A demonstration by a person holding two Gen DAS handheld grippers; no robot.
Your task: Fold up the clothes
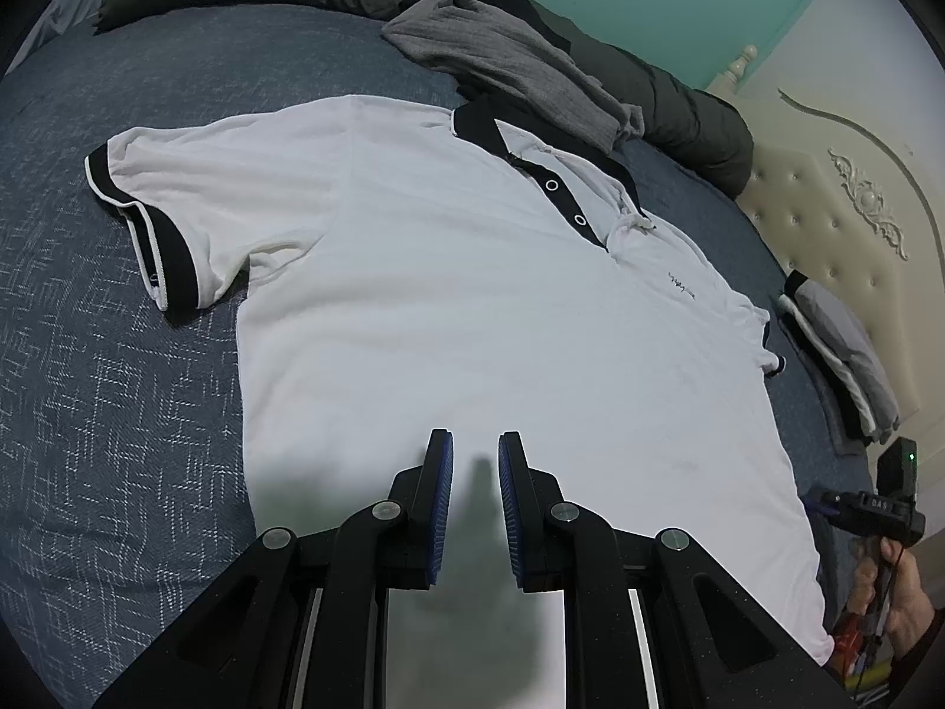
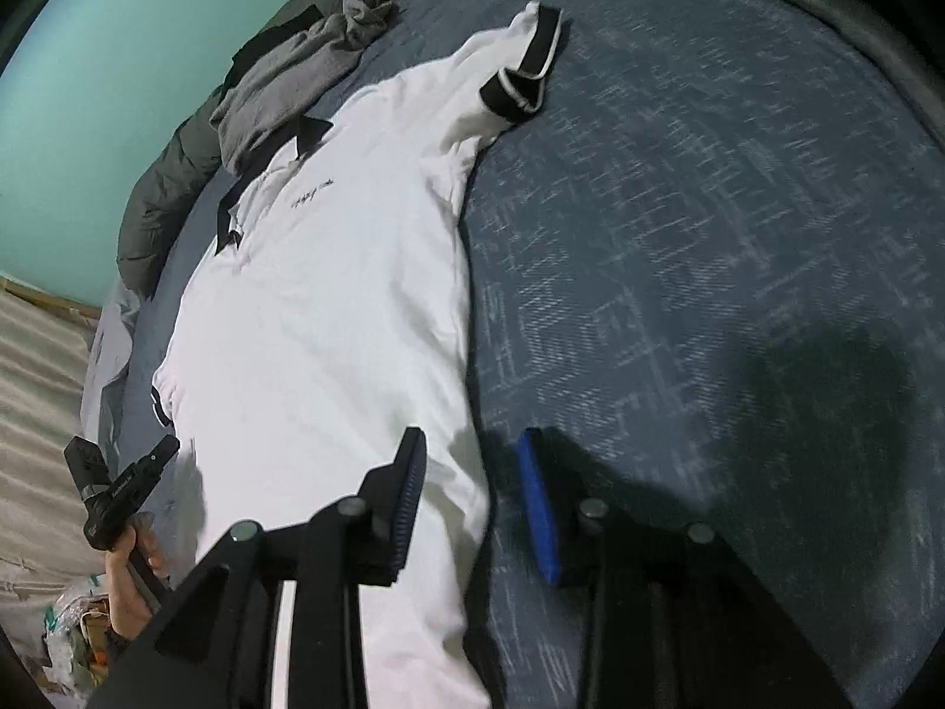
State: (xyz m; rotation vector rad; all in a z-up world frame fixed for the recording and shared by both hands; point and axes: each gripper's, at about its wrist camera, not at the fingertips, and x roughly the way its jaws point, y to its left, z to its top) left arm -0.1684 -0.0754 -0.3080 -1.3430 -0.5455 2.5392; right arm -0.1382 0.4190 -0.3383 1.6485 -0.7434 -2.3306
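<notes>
We hold both tongs apart and empty, left tongs over the shirt hem, right tongs astride its side edge, collar farthest away.

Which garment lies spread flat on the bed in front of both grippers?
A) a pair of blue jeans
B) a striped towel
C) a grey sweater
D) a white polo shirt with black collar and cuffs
D: the white polo shirt lies spread face up on the blue bedcover, its black collar and black sleeve cuff showing.
</notes>
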